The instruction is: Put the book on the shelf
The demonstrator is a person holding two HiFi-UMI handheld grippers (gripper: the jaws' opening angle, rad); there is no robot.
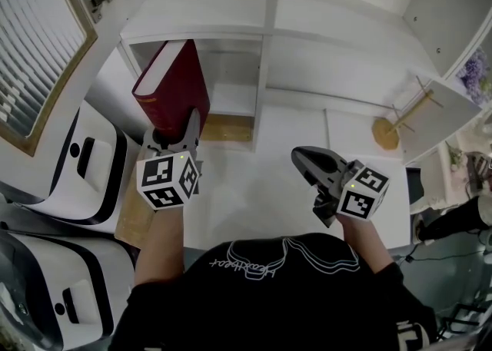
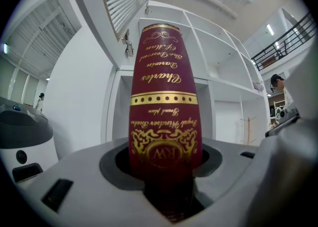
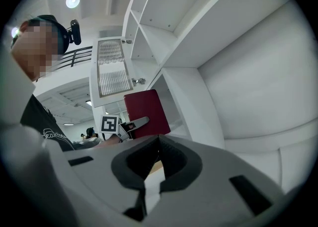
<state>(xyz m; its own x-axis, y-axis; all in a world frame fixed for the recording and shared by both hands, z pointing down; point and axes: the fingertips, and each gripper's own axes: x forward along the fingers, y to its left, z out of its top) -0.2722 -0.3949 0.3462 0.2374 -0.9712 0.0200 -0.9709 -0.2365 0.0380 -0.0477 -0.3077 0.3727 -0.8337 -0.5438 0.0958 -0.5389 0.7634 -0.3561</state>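
A thick dark red book [image 1: 171,88] with gold lettering on its spine [image 2: 163,102] stands upright between the jaws of my left gripper [image 1: 174,140], which is shut on its lower end. The book hangs just in front of the lower left compartment [image 1: 231,73] of the white shelf unit, tilted slightly left. My right gripper [image 1: 311,163] hovers over the white counter at the right, apart from the book; its jaws are shut with nothing between them. The right gripper view shows the book [image 3: 146,109] and the left gripper [image 3: 130,125] beyond the right gripper [image 3: 158,144].
A louvred cabinet door [image 1: 38,50] stands open at the left. Two white machines [image 1: 84,165] sit below it. A wooden board [image 1: 224,128] lies at the compartment's foot. A small wooden stand [image 1: 396,123] is on the white counter [image 1: 284,188] at the right.
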